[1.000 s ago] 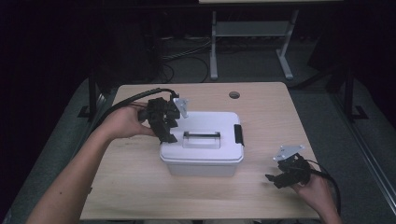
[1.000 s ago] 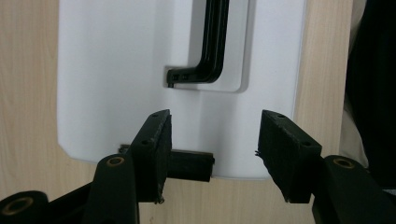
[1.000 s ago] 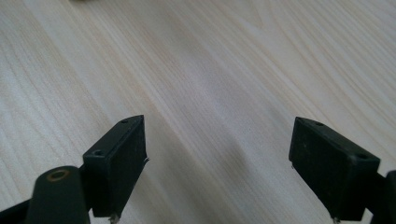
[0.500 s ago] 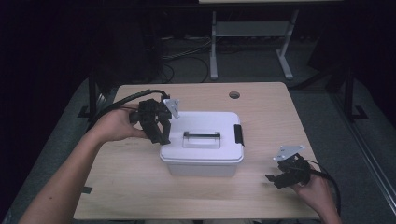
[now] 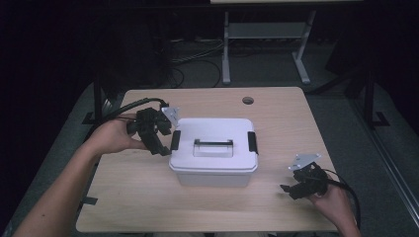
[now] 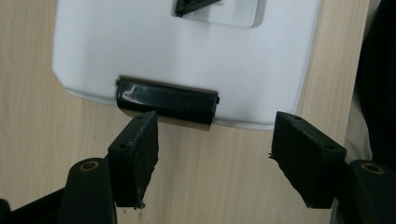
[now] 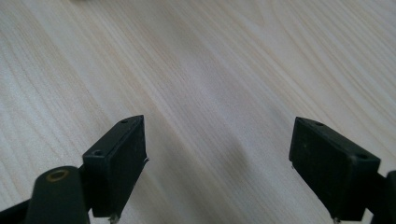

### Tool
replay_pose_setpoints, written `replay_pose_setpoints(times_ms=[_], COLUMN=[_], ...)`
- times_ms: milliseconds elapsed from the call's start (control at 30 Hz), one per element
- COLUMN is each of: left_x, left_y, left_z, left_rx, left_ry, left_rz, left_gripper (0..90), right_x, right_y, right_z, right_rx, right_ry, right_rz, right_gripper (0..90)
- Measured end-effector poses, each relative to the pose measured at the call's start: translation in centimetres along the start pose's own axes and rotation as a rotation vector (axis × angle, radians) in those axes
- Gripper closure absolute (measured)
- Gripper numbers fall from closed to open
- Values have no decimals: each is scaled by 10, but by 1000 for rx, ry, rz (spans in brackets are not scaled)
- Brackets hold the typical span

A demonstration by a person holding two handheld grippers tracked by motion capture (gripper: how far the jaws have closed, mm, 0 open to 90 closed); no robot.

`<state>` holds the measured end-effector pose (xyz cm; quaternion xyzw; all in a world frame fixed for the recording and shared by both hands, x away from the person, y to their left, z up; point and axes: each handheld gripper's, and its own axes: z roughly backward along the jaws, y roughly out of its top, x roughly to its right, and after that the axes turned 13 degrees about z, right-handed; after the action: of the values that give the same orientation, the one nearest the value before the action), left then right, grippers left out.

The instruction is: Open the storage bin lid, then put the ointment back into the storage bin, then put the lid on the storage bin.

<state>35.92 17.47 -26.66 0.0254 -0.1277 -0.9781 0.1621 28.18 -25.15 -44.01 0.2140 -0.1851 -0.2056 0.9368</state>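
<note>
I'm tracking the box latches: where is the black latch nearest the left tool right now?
In the high view the black latch sits on the left end of the white box, just beside the left tool, whose open jaws frame it without touching.

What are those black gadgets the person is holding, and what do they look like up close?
Each hand holds a black gripper: the left gripper and right gripper carry a grey three-cornered plate on top and trail a black cable. Their fingers are blocky black pads with small screw holes. The forearms are bare, no sleeves.

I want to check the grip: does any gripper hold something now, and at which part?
Nothing is held. The left gripper has just been opening beside the box's black latch; the right gripper is open over the table.
</note>
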Motion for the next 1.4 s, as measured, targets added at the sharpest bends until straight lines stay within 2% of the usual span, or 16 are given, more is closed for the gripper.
replay_pose_setpoints(times_ms=[767, 1400], left_x=[-3, -4], left_y=[-20, -41], left_z=[-2, -13], left_rx=[14, 17], left_ry=[4, -4], left_rz=[30, 54], left_gripper=[290, 289], right_x=[1, 0], right_y=[0, 0], right_z=[2, 2], right_rx=[2, -2], right_ry=[-8, -4], right_rz=[-1, -3], right_gripper=[181, 180])
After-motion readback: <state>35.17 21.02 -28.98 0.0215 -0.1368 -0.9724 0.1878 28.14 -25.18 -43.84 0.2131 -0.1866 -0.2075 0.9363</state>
